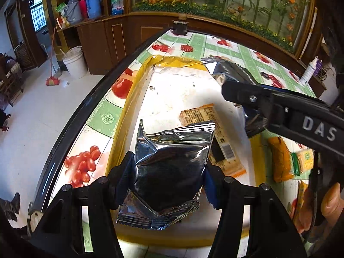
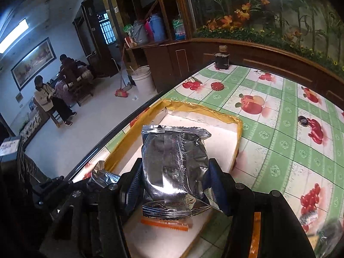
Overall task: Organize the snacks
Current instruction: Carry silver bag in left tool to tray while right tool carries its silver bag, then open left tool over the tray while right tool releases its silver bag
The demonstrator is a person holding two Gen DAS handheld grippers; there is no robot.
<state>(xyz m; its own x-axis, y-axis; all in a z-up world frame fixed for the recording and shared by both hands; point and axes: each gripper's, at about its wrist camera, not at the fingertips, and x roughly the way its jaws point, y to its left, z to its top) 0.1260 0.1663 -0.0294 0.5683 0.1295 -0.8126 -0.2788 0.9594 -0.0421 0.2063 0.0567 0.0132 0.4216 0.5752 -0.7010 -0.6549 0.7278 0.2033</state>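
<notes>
My left gripper [image 1: 169, 172] is shut on a silver foil snack packet [image 1: 172, 163] and holds it above the near end of a white tray with a yellow rim [image 1: 129, 99]. An orange snack bar [image 1: 217, 133] lies in the tray. My right gripper [image 2: 174, 176] is shut on another silver foil packet [image 2: 174, 163], held over the same tray [image 2: 238, 133]. In the left wrist view the right gripper's arm [image 1: 279, 109] crosses above the tray with its packet [image 1: 228, 68]. An orange wrapper edge [image 2: 165, 223] shows below the right packet.
The table has a green and white fruit-print cloth [image 2: 279, 116]. Loose orange and yellow snacks [image 1: 281, 159] lie right of the tray. A dark jar [image 2: 221, 60] stands at the far table corner. A white bottle [image 1: 309, 71] stands far right. The table's dark edge [image 1: 86, 107] runs left.
</notes>
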